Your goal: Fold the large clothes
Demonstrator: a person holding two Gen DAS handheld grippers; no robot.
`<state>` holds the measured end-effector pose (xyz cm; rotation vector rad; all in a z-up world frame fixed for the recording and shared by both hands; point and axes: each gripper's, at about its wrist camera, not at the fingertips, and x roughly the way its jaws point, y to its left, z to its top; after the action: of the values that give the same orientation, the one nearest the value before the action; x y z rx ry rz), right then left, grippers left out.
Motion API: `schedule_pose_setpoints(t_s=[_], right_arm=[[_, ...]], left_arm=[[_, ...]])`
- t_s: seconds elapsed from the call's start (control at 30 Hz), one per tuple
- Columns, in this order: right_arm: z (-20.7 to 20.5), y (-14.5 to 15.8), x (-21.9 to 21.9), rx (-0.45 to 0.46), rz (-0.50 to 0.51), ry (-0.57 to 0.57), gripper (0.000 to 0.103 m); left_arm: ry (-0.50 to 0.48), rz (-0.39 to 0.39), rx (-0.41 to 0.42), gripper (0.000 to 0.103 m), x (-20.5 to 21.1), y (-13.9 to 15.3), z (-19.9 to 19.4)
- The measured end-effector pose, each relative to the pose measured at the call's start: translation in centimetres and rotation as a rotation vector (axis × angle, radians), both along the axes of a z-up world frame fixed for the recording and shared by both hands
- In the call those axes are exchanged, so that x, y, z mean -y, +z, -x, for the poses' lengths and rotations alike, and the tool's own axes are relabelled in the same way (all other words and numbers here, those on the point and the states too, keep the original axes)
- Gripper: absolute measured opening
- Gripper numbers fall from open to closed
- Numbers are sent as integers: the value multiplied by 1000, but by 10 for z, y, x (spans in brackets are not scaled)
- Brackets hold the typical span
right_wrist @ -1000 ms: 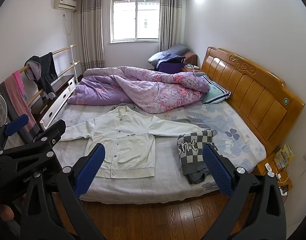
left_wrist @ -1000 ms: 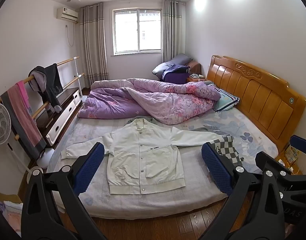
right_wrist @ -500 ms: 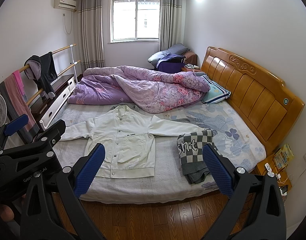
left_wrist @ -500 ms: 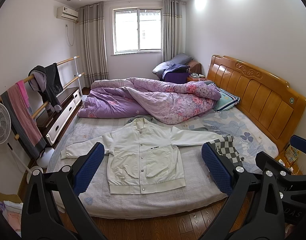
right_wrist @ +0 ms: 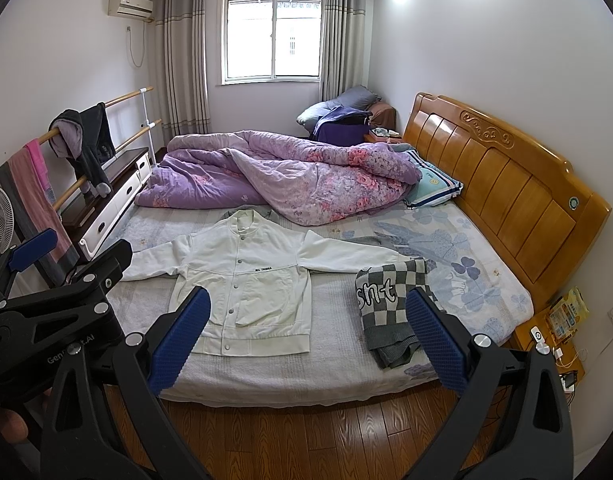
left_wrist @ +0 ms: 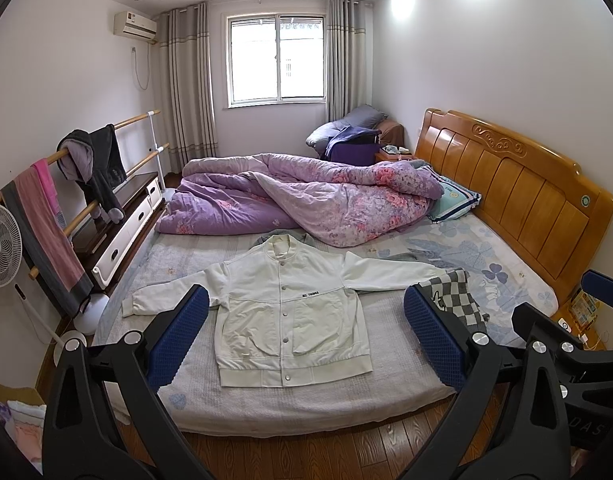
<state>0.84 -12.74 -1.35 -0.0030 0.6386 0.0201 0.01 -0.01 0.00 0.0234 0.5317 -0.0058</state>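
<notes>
Bed (left_wrist: 242, 404) fills my view, with a purple quilt (left_wrist: 306, 200) bunched at the far side. I see the white jacket (left_wrist: 290, 320) lying flat near the front edge, sleeves out. One sleeve touches a folded checked sweater (right_wrist: 390, 300). My left gripper (left_wrist: 306, 340) and right gripper (right_wrist: 306, 340) are both wide apart above the wood floor (right_wrist: 306, 440), holding nothing.

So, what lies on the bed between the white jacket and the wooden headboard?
In both views, a folded checkered sweater lies on the sheet between the white jacket and the headboard, covering the jacket's cuff.
</notes>
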Motion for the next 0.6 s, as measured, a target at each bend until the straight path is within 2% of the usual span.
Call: schedule_pose_setpoints(t_s=[0.6], right_arm=[[-1,-3,2,-2,3,-2,94]], left_arm=[[-2,0,-5,98,0,0,0]])
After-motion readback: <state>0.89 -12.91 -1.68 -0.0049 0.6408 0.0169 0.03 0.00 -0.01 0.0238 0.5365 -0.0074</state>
